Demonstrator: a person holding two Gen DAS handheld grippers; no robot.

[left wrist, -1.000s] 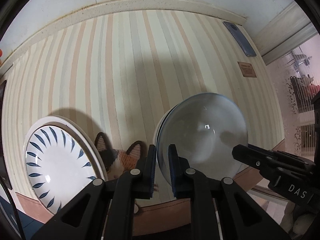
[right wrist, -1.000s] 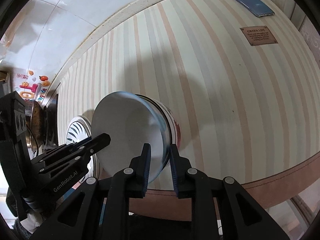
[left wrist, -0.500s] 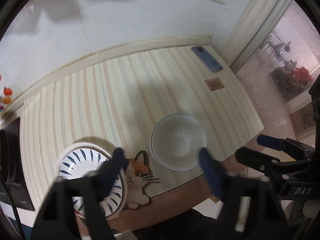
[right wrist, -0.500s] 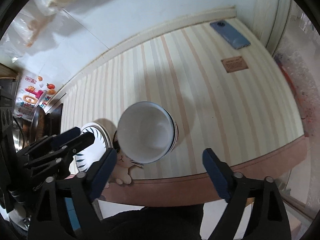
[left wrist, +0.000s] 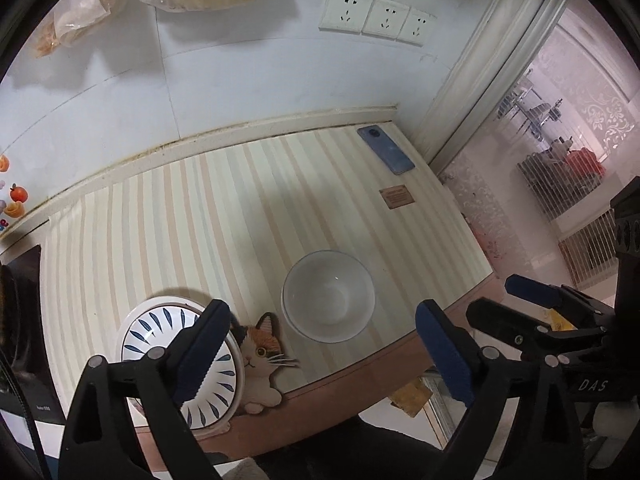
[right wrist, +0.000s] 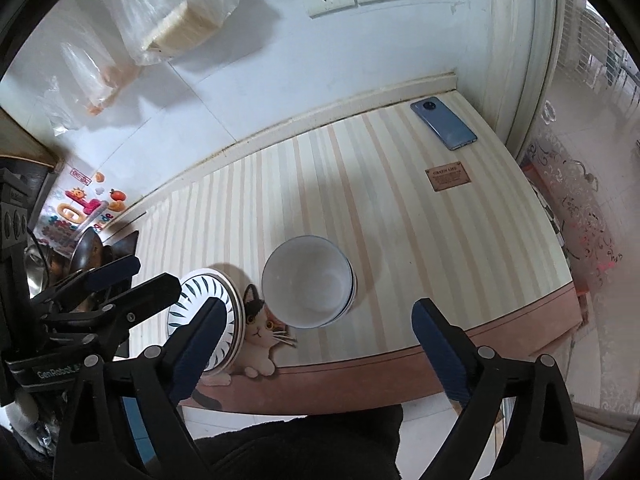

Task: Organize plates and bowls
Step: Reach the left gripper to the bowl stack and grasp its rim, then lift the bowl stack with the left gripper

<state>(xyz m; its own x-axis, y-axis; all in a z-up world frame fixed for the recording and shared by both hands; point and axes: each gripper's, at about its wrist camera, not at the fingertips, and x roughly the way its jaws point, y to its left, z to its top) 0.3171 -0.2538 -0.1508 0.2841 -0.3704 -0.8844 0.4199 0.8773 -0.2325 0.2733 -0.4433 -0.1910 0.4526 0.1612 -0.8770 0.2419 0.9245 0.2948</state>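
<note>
Plates (left wrist: 180, 356) with blue leaf marks lie in a short stack on the striped worktop (left wrist: 168, 216), below and partly hidden behind the left finger of the left gripper (left wrist: 320, 354). They look glazed, stiff and brittle, fairly heavy as a stack and slippery at the rim; the exposed rim on the side away from the worktop's edge is the likely hold, one plate at a time

Bowls (left wrist: 329, 295), white and nested, sit on the worktop beneath the middle of both grippers, well apart from the pads. Judged light but fragile and slick; a pinch across the thin wall at the rim should serve

Left gripper: jaws opening, nothing between them. Right gripper (right wrist: 320, 354): jaws opening, also empty

Cat-shaped mat (left wrist: 260, 360) lies between the plates and bowls, soft and flat
</note>
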